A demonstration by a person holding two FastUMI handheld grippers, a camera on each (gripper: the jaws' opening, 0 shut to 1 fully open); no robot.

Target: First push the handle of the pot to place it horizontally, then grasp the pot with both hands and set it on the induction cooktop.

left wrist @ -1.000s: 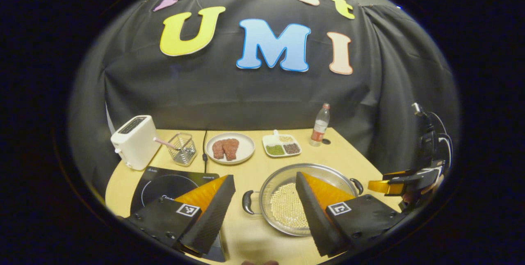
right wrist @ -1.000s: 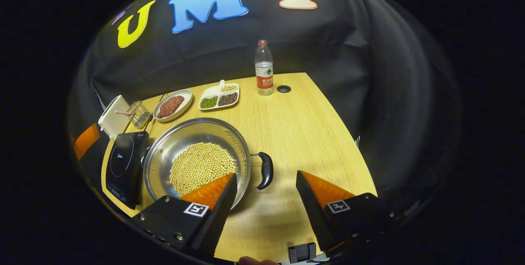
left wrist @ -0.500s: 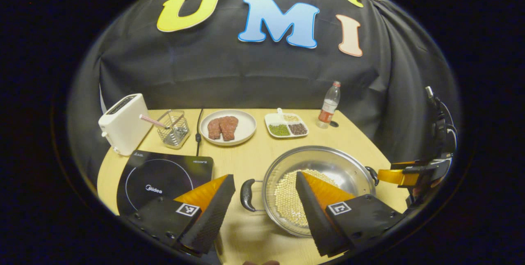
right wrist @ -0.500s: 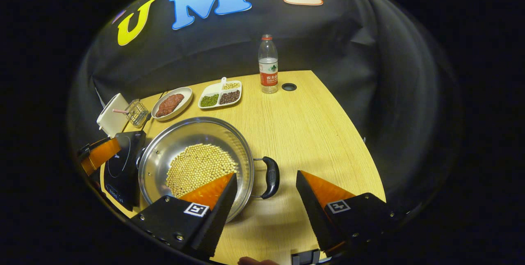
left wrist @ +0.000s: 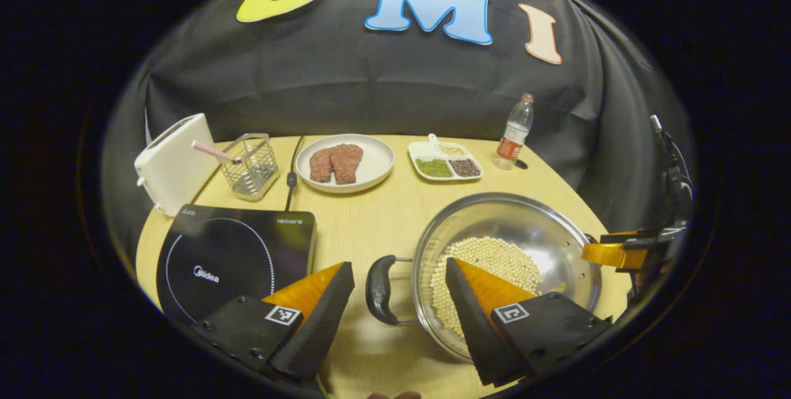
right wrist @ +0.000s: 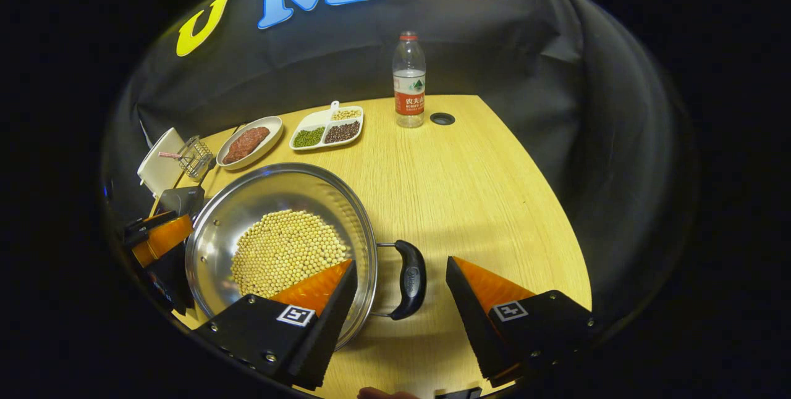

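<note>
Both grippers frame the pot (left wrist: 507,263) of soybeans, which sits low and right of centre in the left gripper view. The left gripper (left wrist: 398,312) has its jaws wide, the left handle (left wrist: 378,289) just ahead between them. In the right gripper view the right gripper (right wrist: 400,309), jaws wide too, straddles the right handle (right wrist: 410,278). The handles run side to side; the induction cooktop (left wrist: 232,263) lies lower left.
</note>
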